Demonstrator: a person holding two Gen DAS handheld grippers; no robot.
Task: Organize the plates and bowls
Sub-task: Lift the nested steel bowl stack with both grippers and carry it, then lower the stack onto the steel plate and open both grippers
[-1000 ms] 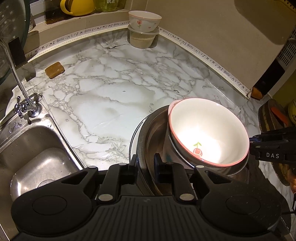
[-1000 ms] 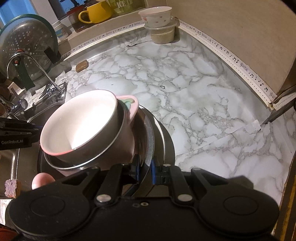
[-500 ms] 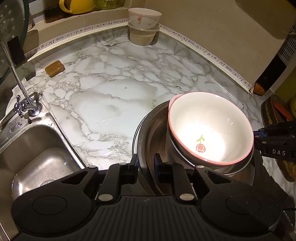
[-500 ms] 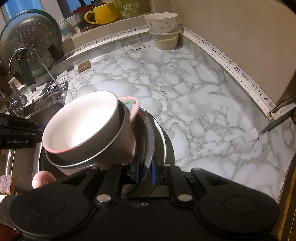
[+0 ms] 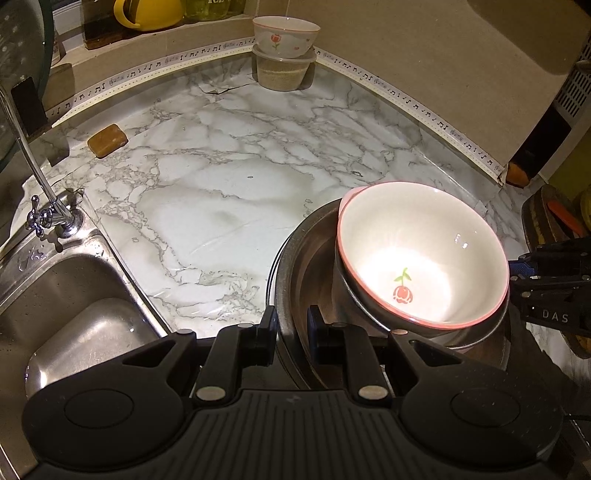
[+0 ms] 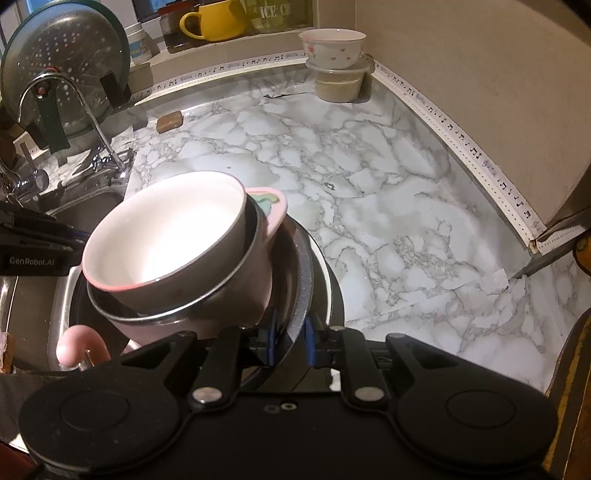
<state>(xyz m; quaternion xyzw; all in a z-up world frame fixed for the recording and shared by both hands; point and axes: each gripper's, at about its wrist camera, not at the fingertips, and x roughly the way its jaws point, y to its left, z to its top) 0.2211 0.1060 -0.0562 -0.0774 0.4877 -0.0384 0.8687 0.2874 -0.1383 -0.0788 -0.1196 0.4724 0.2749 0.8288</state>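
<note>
Since a second ago, the stack [image 5: 406, 280] has barely shifted beside the sink [image 5: 74, 295]. Left gripper [image 5: 291, 325] stays clamped on its steel rim while the right gripper [image 6: 290, 341] jaws are opening around the opposite rim. Heavy, slippery, breakable: I'd hold both rims.

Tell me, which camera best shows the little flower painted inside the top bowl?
The left wrist view: the flower sits plainly on the bowl's floor. The right wrist view sees that bowl side-on, its inside glaring white, flower hidden.

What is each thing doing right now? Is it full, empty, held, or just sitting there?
left gripper: shut on the steel plate's rim.
right gripper: jaws opening, plate rim between them.
steel plate: carries the stacked bowls.
flower bowl: upright, empty, top of stack.
far bowl: upright on a lidded tub.
sink: empty.
tap: off.
</note>
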